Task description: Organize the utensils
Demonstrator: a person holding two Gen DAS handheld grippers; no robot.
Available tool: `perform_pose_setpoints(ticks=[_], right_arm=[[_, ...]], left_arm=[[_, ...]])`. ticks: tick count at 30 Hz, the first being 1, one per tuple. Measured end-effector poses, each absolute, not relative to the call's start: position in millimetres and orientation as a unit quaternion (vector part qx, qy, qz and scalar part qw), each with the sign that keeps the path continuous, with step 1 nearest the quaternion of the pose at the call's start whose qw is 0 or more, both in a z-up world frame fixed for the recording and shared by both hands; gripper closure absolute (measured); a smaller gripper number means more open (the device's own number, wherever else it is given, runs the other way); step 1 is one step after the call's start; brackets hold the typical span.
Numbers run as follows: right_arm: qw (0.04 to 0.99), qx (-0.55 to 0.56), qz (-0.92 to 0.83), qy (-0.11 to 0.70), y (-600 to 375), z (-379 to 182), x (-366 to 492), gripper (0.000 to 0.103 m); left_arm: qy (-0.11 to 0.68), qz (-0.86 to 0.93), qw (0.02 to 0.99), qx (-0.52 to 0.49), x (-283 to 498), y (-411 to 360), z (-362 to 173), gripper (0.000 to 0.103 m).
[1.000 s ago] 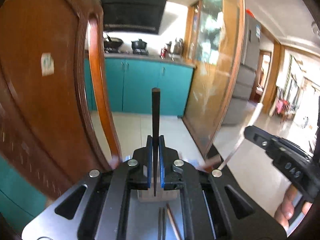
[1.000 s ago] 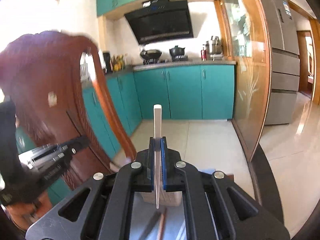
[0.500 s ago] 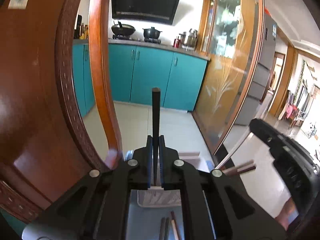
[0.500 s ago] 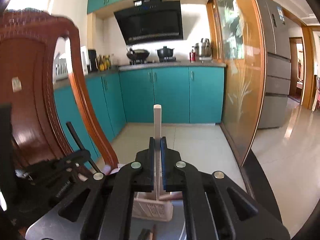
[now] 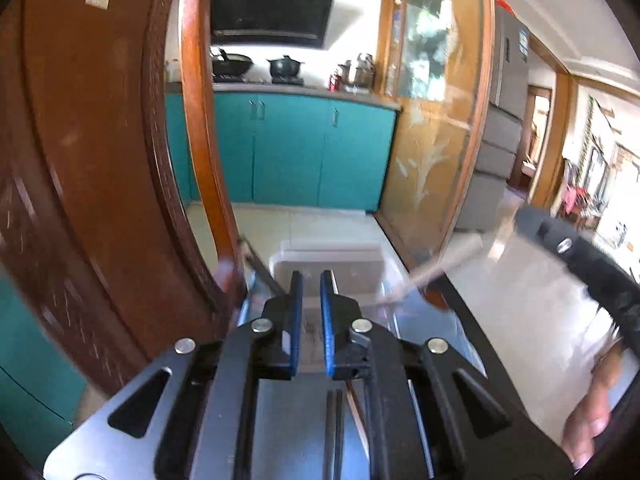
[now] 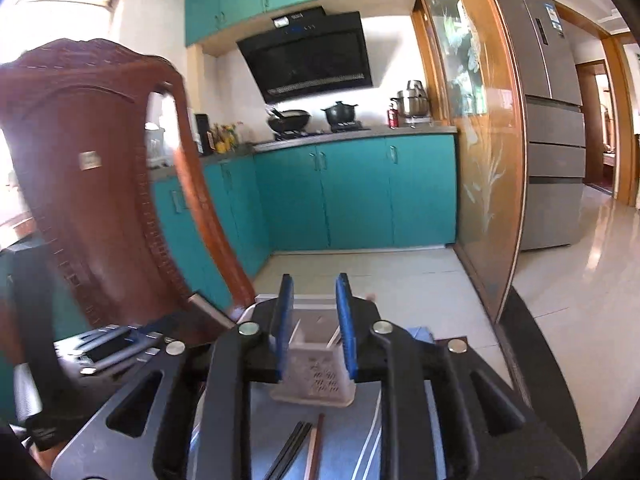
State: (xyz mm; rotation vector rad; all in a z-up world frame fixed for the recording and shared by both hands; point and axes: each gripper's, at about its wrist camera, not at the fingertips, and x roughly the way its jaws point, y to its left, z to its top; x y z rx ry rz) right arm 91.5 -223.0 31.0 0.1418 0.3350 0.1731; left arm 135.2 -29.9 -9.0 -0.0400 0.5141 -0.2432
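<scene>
Low in the centre of the right wrist view, the right gripper [image 6: 313,326] stands directly over the white perforated utensil holder [image 6: 313,378], its 2 blue-padded jaws opening with nothing pinched between them; pale sticks lean inside the holder, which looks like the reason for hovering just above its mouth. In the left wrist view, the left gripper [image 5: 311,322] sits low centre with its jaws opening too, only a narrow gap between the pads and nothing in it, aimed at the same holder [image 5: 326,268] just beyond its tips. A pale chopstick [image 5: 430,270] appears blurred at right of centre, slanting down toward the holder's right rim; whether it is already inside I cannot tell. More chopsticks [image 6: 298,450], 1 dark pair and 1 brown stick, lie on the table [image 6: 360,440] at the bottom centre, near the holder's front, so sorting is probably unfinished. A carved wooden chair [image 6: 100,200] fills the left side.
</scene>
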Motion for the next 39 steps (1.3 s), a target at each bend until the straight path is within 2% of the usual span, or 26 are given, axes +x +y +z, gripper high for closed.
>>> perform_pose_setpoints(ticks=[3,6,9,11,12,13,15,19,23,24,26,39], right_arm=[[0.974,0.077,0.097,0.191,-223,-4,79,0.08],[0.944,0.05,0.067,0.32,-217,-71,101,0.08],[0.903,0.071,0.069,0.419,-215,-121,124,0.08],[0.883,0.073,0.075,0.458,-210,-140,135,0.08],[0.875,0.067,0.074,0.474,-205,-148,141,0.08],[0.87,0.063,0.072,0.483,-202,-152,144,0.079],[0.86,0.05,0.073,0.502,-191,-162,149,0.067],[0.854,0.03,0.07,0.515,-176,-174,149,0.062],[0.856,-0.009,0.059,0.514,-162,-178,146,0.061],[0.857,-0.016,0.054,0.513,-160,-179,145,0.063],[0.856,-0.011,0.058,0.514,-158,-179,144,0.089],[0.849,0.171,0.05,0.498,-229,-165,127,0.091]], left_arm=[[0.304,-0.131,0.943,-0.019,126,-30,-46,0.09],[0.368,-0.133,0.919,-0.04,125,-28,-94,0.09],[0.406,-0.125,0.904,-0.042,114,-27,-129,0.09],[0.418,-0.123,0.9,-0.031,103,-27,-142,0.088],[0.422,-0.125,0.898,-0.024,98,-29,-148,0.085],[0.425,-0.125,0.896,-0.015,90,-29,-156,0.081],[0.433,-0.123,0.893,-0.008,83,-30,-164,0.08],[0.45,-0.12,0.885,-0.02,83,-23,-175,0.08],[0.456,-0.115,0.882,-0.022,83,-19,-178,0.08],[0.457,-0.116,0.882,-0.023,83,-20,-178,0.08],[0.458,-0.117,0.881,-0.023,82,-20,-179,0.08],[0.461,-0.125,0.878,-0.024,83,-23,-183,0.077]])
